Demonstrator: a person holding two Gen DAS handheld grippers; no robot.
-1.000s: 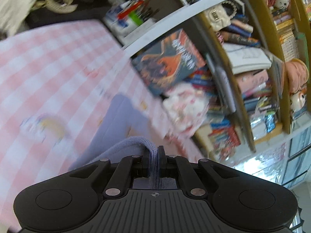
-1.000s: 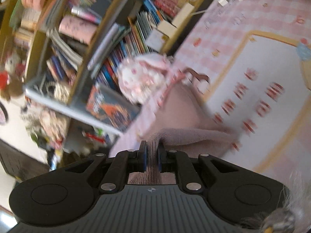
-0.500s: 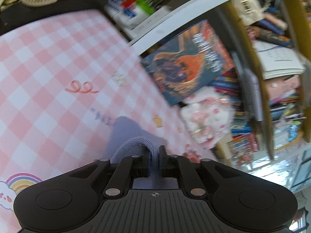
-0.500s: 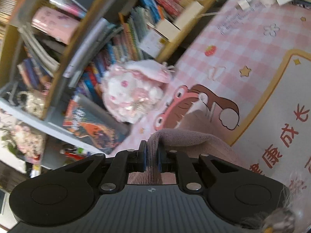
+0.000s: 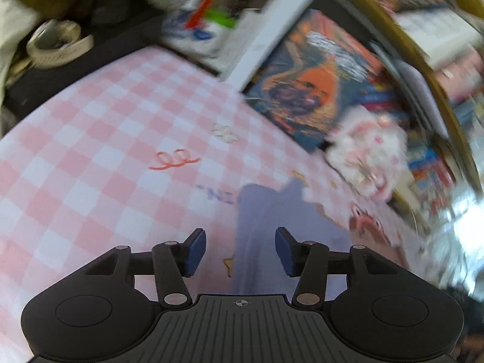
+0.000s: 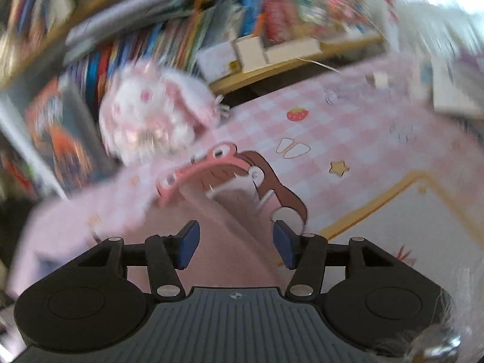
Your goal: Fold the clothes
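Note:
In the left wrist view a pale lavender garment (image 5: 266,227) lies flat on the pink checked mat (image 5: 90,157). My left gripper (image 5: 240,251) hovers just above its near edge, jaws opening; the cloth shows below the gap and neither pad touches it. The right wrist view shows the same garment, pinkish-mauve there (image 6: 230,220), spread over the mat's cartoon print (image 6: 272,187). My right gripper (image 6: 235,248) is over it, jaws also opening with nothing pressed between the pads. Both views are blurred.
A white-and-pink plush toy (image 5: 367,154) (image 6: 151,115) sits at the mat's far edge against a crowded bookshelf (image 6: 211,30). A book with an orange cover (image 5: 314,90) leans there. A tape roll (image 5: 57,42) and pens (image 5: 208,18) lie beyond the mat.
Both grippers, earlier shut on a raised fold of the garment, have opened and let it go. The cloth now lies flat on the mat. Both views have rolled and shifted.

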